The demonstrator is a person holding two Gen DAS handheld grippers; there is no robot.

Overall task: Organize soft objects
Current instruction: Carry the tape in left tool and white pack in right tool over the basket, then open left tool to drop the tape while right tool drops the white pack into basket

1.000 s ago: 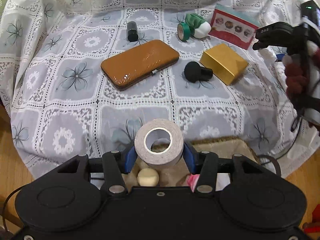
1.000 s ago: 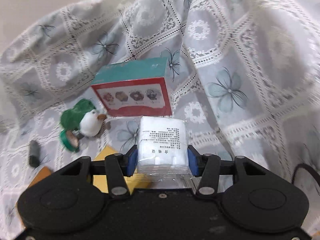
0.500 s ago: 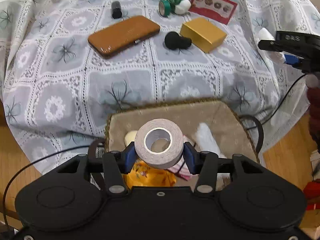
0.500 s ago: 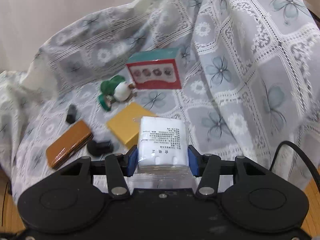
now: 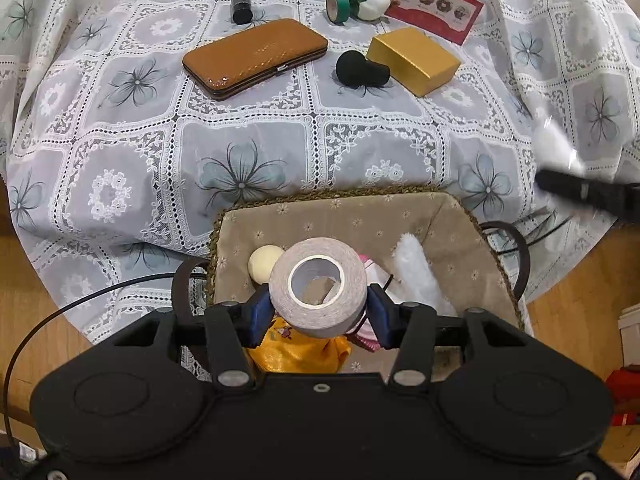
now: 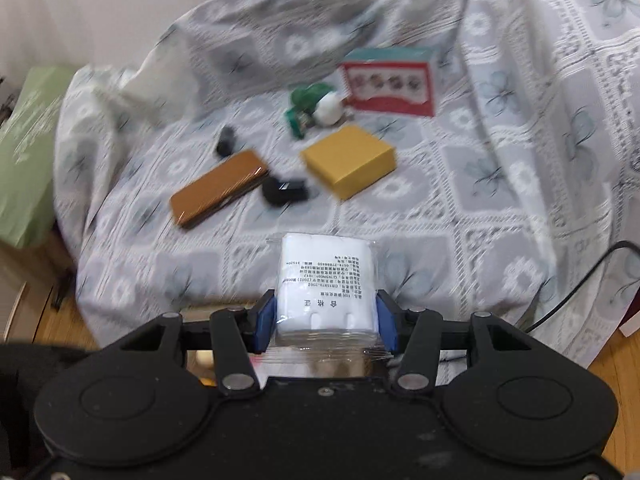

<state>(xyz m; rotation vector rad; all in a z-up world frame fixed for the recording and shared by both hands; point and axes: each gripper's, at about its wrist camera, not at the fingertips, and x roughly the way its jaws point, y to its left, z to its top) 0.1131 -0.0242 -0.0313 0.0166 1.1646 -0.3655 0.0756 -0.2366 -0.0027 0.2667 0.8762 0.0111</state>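
The left tongs (image 5: pixel 318 312) pinch a grey tape roll (image 5: pixel 317 287) on its sides, held above a lined basket (image 5: pixel 472 240) that sits at the near edge of the lace-covered desk (image 5: pixel 240 120). In the basket lie a cream ball (image 5: pixel 262 262), a yellow cloth (image 5: pixel 296 352) and a white fluffy piece (image 5: pixel 416 272). The right tongs (image 6: pixel 326 322) clamp a wrapped white tissue pack (image 6: pixel 328 280) over the desk's near edge. Farther back rest a brown case (image 5: pixel 256 56) and a gold box (image 5: pixel 414 60).
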